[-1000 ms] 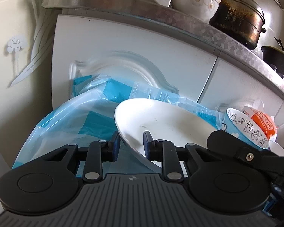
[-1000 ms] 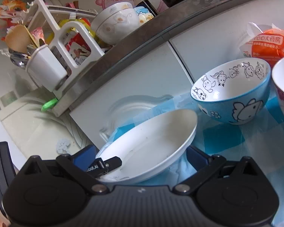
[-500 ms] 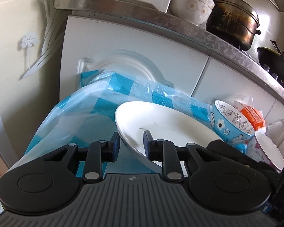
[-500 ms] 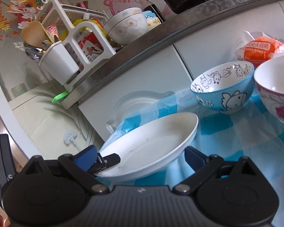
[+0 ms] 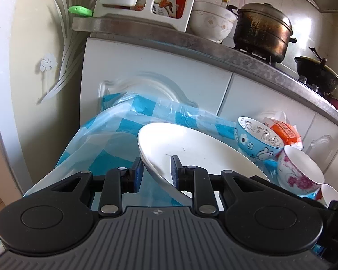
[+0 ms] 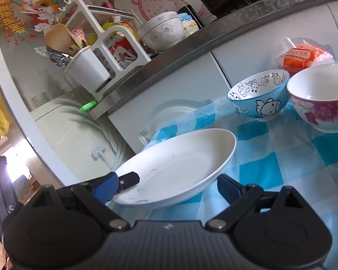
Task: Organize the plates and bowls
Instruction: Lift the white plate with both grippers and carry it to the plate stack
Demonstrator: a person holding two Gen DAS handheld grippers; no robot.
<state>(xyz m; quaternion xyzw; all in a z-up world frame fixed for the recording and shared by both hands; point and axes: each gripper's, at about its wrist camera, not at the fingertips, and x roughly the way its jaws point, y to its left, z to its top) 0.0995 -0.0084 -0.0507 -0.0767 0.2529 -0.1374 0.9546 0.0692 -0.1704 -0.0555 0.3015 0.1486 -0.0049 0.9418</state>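
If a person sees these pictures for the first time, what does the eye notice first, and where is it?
First comes the white plate, tilted above the blue checked tablecloth, its rim pinched by the left gripper. Beyond it, to the right, stand a blue cartoon bowl and a white bowl with pink flowers. The right gripper, jaws wide and just been closing, sits near the plate without pressing it.

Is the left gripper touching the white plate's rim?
Touching. Left wrist view: left gripper jaws clamp the white plate rim, one pad on each side.
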